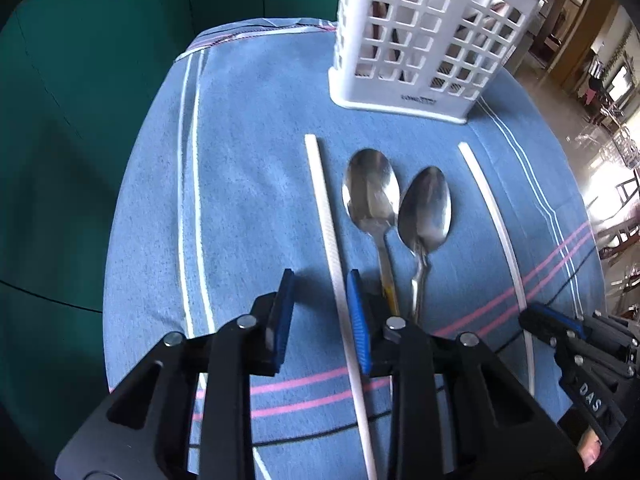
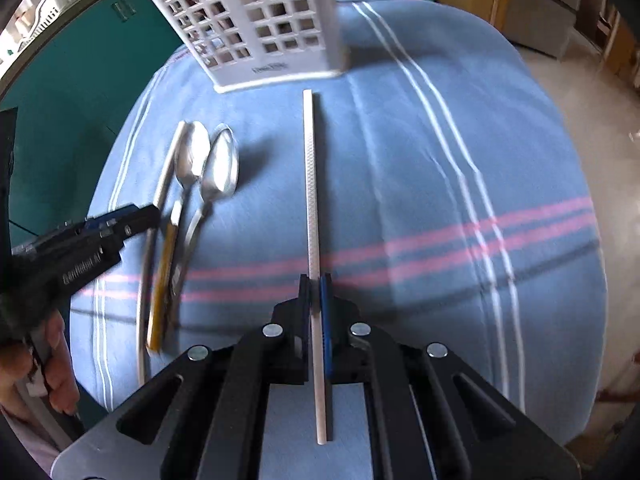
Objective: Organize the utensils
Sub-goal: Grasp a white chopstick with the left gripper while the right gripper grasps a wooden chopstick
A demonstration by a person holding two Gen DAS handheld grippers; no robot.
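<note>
Step in hand: while each gripper is set on its own white chopstick, the two sticks are judged to be due for lifting and dropping into the white plastic lattice holder point(image 1: 424, 36).
Left gripper point(image 1: 322, 316): pointed steeply down; jaws partly open around the left white ridged chopstick point(image 1: 326, 216), which lies against the right-hand blue pad; the other pad stands clear, so no grip is made yet.
Right gripper point(image 2: 316, 300): pointed steeply down; jaws shut on the right white chopstick point(image 2: 309, 168), pinched near its end farthest from the holder.
Task things: both chopsticks lie just in front of the holder, pointing toward it; between them rest the steel spoon with a yellow handle point(image 1: 370, 196) and the all-steel spoon point(image 1: 426, 212), bowls touching.
Surface: blue striped cloth point(image 1: 248, 168) over the worktop.
Doing it well: the left jaws should be closed squarely before any lift; the sticks should be raised evenly, tipped upright, and lowered clear of the holder's rim.
</note>
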